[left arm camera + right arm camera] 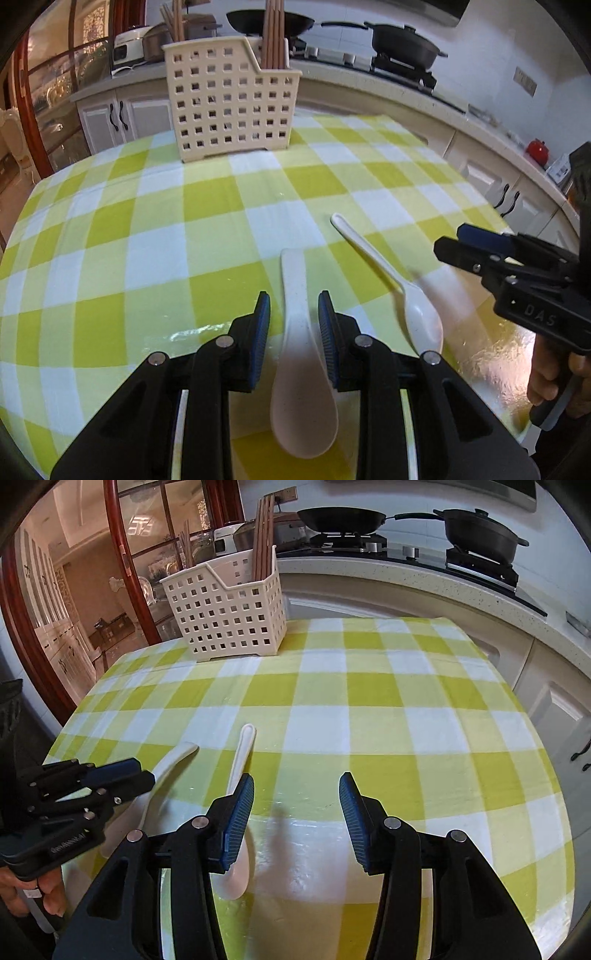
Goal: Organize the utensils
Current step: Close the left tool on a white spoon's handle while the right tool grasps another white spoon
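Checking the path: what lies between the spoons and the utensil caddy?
Only bare checked tablecloth between both spoons and the caddy, in both wrist views.

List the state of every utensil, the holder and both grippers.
Left gripper: open, jaws on either side of the wide spoon's handle.
Right gripper: open, holding nothing.
Wide spoon: lying flat on the tablecloth, not yet gripped.
Slim spoon: lying flat on the tablecloth, untouched.
Utensil holder: upright at the far edge.
Chopsticks: standing in the holder.

Bright, fisheye-warped, perhaps slightly motion-blurred
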Motion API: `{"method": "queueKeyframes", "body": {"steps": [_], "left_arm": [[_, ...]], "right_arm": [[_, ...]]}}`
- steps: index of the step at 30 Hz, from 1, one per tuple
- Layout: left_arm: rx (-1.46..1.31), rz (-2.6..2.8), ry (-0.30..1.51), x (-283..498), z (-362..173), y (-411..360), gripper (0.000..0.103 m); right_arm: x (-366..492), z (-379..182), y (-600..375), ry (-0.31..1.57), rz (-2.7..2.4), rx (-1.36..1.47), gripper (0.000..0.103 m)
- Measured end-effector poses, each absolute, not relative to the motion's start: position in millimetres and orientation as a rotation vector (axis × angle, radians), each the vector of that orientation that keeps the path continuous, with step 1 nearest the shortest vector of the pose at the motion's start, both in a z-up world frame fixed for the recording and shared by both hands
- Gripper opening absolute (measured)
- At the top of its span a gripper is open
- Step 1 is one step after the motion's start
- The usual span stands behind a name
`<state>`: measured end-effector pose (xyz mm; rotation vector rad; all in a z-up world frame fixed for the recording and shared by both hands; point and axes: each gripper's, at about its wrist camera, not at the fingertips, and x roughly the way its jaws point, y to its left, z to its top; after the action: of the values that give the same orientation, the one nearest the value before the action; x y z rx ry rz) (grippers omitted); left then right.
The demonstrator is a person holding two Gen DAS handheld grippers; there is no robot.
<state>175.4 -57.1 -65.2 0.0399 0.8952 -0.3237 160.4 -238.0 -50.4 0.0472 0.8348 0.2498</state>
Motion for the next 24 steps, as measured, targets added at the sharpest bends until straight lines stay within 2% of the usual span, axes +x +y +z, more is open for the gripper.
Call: {"method": "queueKeyframes", "body": {"steps": [6,10,24], "left_arm": [[0.101,-0.310,0.923,187.9,-73.9,-73.1,0.026],[0.123,-0.300,0.936,193.2,-79.5,-76.6,0.014],[0.058,-0.308,0.857,174.1,-50.7,-52.8,0.014]], "right_arm": [[160.8,-52.0,-238.2,0.839,0.258,0.046,0.046],[160.7,-52.2,-237.3,0.839,0.264,0.041,0.048],[157.7,-53.1,-213.4,0.854,0.318,-0.006,0.048]]}}
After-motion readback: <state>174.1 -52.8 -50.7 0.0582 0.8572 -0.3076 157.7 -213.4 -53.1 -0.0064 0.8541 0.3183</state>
